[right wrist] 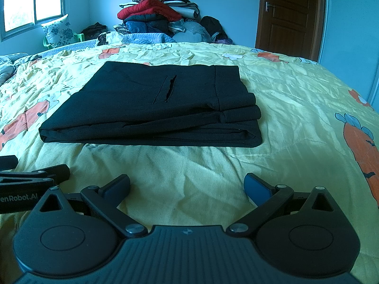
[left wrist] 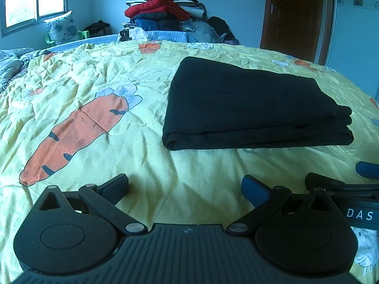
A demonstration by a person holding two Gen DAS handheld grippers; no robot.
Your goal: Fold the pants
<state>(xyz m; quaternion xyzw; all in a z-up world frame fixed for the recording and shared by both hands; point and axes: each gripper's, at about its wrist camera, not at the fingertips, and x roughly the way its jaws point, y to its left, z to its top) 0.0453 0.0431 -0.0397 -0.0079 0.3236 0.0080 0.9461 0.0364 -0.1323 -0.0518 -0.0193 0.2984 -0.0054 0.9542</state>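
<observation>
Black pants (right wrist: 151, 108) lie folded into a compact rectangular stack on the bed (right wrist: 296, 99), on the yellow carrot-print quilt, layered edges facing the cams; a pocket slit shows on the top layer in the right wrist view. Left gripper (left wrist: 186, 187) sits low over the quilt, near side of the pants & apart from them, jaws spread wide, nothing btwn them. Right gripper (right wrist: 187, 185) same: jaws released, wide apart, empty, quilt visible in the gap, pants ahead w/o contact. The 2 grippers are side by side; each shows at the edge of the other's view. Bkgd: pile of clothes (right wrist: 161, 16) past the far side of the bed, window (right wrist: 30, 2) at left, brown door (right wrist: 291, 14) at right, floral pillow (right wrist: 59, 33) under the window.
</observation>
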